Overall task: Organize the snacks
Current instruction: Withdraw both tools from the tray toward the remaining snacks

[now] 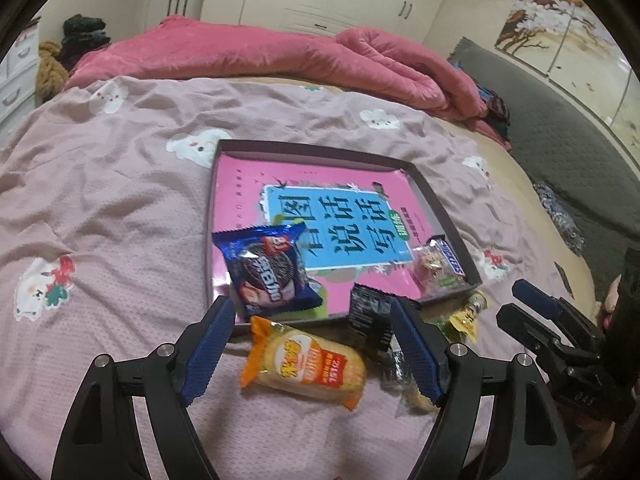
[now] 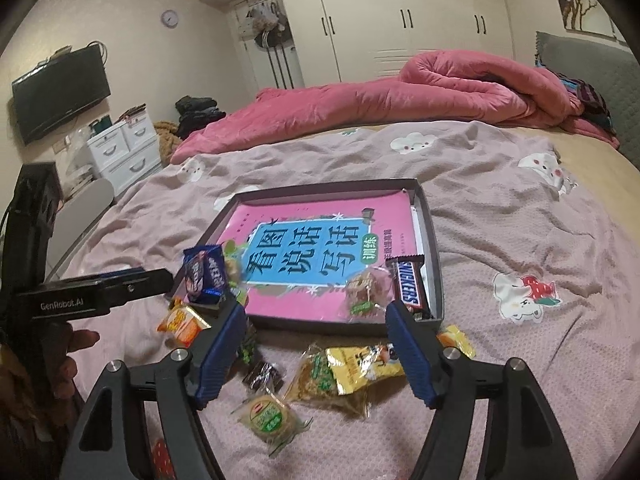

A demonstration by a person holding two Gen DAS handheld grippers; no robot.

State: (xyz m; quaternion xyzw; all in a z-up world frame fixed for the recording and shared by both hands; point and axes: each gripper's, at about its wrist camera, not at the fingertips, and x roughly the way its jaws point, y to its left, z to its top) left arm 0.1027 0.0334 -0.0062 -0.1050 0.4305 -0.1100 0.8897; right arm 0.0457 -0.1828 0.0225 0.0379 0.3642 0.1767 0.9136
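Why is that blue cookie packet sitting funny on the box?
The blue cookie packet lies tilted across the near-left rim of the dark tray, half in, half out. The Snickers bar lies fully inside. Several snacks are scattered loose on the bedspread, like the orange cracker packet.

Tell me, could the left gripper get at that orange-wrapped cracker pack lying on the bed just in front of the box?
Probably yes. The left gripper is open, and the orange cracker pack lies flat on the bedspread right between its fingers, with nothing on top of it. The black packet beside it sits close but looks clear.
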